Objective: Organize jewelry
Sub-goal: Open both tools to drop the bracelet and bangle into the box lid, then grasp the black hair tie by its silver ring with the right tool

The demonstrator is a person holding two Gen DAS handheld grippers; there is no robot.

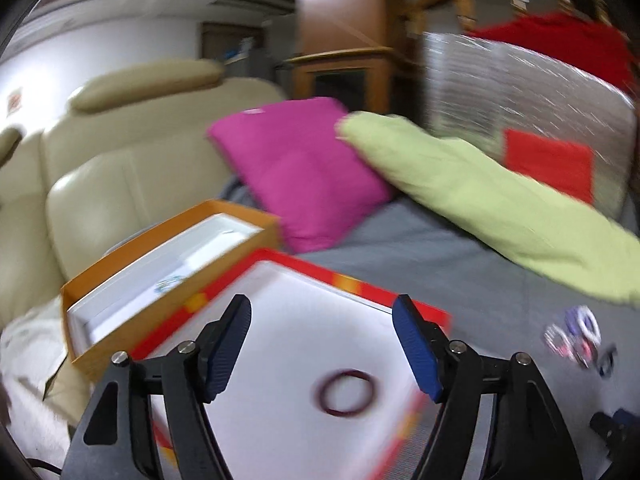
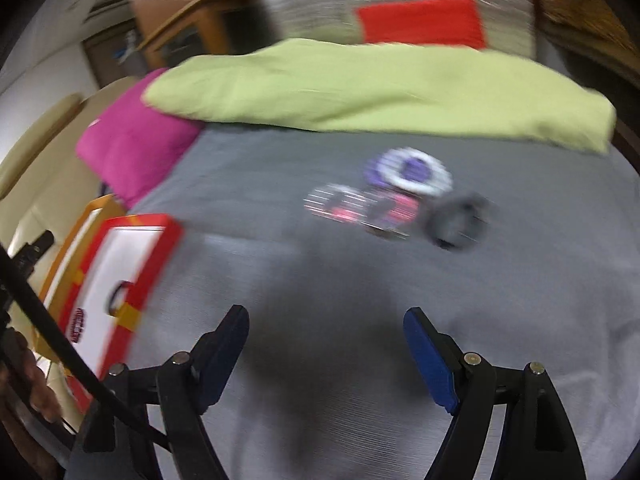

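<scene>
Between the left fingers [image 1: 416, 352], dark bangle [image 1: 347, 393] loose in red box [image 1: 360, 286].

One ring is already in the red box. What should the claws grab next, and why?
Probably the right claw should reach forward to the pile of bangles on the grey bedspread. It is open and empty and points toward them. The dark red bangle already lies in the red box, under the open left claw.

free: grey sheet [image 2: 280, 280] | obstacles: red box [image 2: 120, 280], bangles [image 2: 400, 196]
</scene>
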